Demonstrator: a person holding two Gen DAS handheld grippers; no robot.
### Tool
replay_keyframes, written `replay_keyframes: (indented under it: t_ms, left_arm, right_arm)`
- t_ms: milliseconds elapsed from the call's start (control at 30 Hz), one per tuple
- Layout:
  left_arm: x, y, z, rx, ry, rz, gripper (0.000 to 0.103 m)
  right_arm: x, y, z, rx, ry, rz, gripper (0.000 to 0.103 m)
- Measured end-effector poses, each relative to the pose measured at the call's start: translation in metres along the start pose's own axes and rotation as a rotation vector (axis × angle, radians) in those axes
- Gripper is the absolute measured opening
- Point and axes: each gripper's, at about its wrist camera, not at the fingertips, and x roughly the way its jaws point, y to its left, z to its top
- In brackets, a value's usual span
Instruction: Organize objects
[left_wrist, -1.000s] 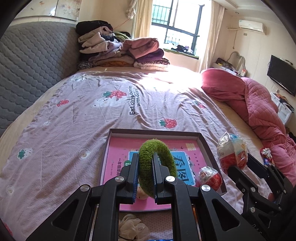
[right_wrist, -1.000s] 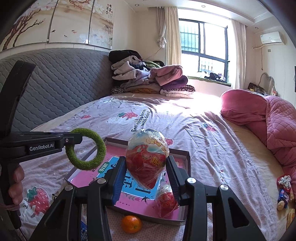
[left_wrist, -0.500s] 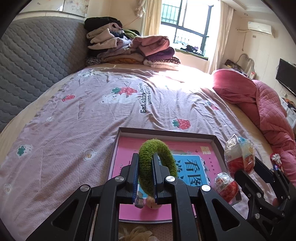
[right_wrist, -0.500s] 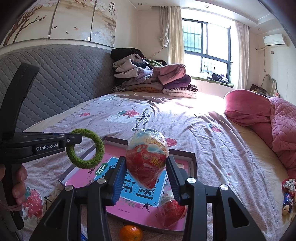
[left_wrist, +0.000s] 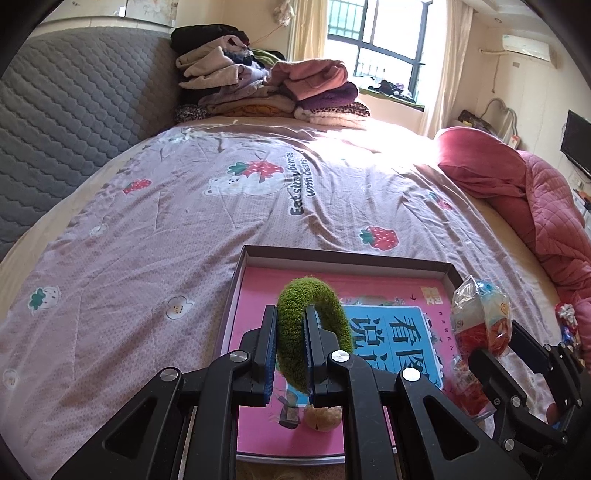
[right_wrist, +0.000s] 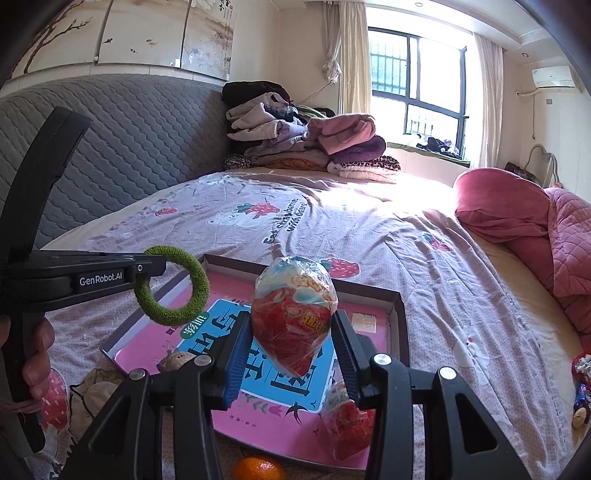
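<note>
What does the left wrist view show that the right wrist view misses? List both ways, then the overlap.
Left wrist only: a wall television at the right edge.

Right wrist only: an orange on the bed just outside the tray, and the hand gripping the left gripper's handle.

Both: the green fuzzy ring pinched in the left jaws, the wrapped egg toy in the right jaws, the tray.

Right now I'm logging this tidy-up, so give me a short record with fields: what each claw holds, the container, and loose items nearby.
left claw: shut on fuzzy green ring
right claw: shut on egg-shaped toy in clear crinkly wrap
container: shallow cardboard box lid with pink printed inside, on the bed's strawberry-print sheet
in the box: second wrapped egg toy, small tan round item
outside it: orange fruit at near edge
</note>
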Motion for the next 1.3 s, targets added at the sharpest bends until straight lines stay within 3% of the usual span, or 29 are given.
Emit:
replay_keyframes:
  t_ms: [867, 1300]
  left_arm:
    - [0.050, 0.003, -0.009, 0.002, 0.119, 0.025, 0.012]
    - [0.059, -0.001, -0.014, 0.034, 0.169, 0.033, 0.013]
  right_arm:
    - [0.036, -0.006, -0.019, 0.018, 0.115, 0.003, 0.044]
    - [0.037, -0.007, -0.021, 0.017, 0.127, 0.001, 0.044]
